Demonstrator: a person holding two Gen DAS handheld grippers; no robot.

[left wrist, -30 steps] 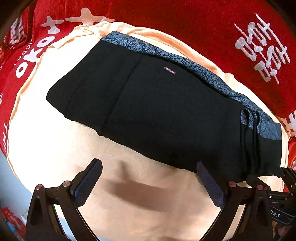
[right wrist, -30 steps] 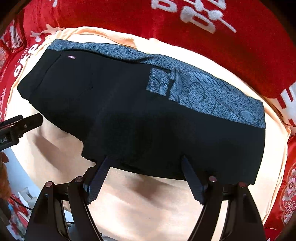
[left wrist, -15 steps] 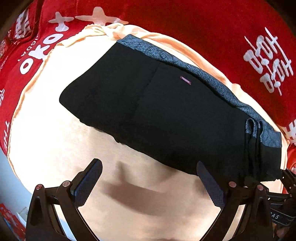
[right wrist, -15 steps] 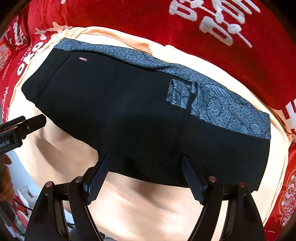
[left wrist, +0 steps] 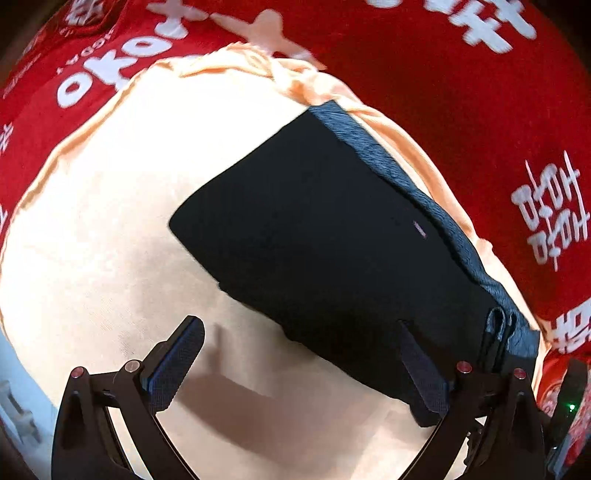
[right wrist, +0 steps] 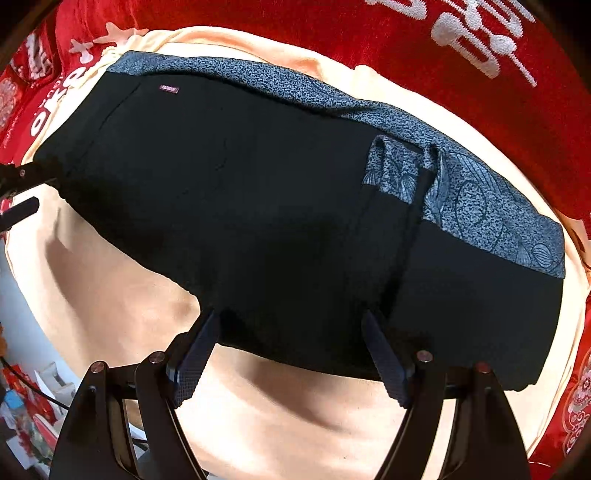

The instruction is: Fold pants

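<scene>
While both tools [left wrist: 301, 360] [right wrist: 291, 352] gape empty, the pants [right wrist: 277, 221] (folded) lie lengthwise left-right, waistband far side.

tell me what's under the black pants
The black pants lie flat on a peach cloth, which shows all around them. That cloth sits on a red printed blanket. Anything directly beneath the pants is covered by them, so it cannot be seen.

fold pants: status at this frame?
Done: the black pants lie flat on the peach cloth in a compact rectangle, grey patterned band along the far edge, so some folding looks done. In hand: nothing; right claw open at the near hem, left claw open. Left: grasp, any final fold.
</scene>
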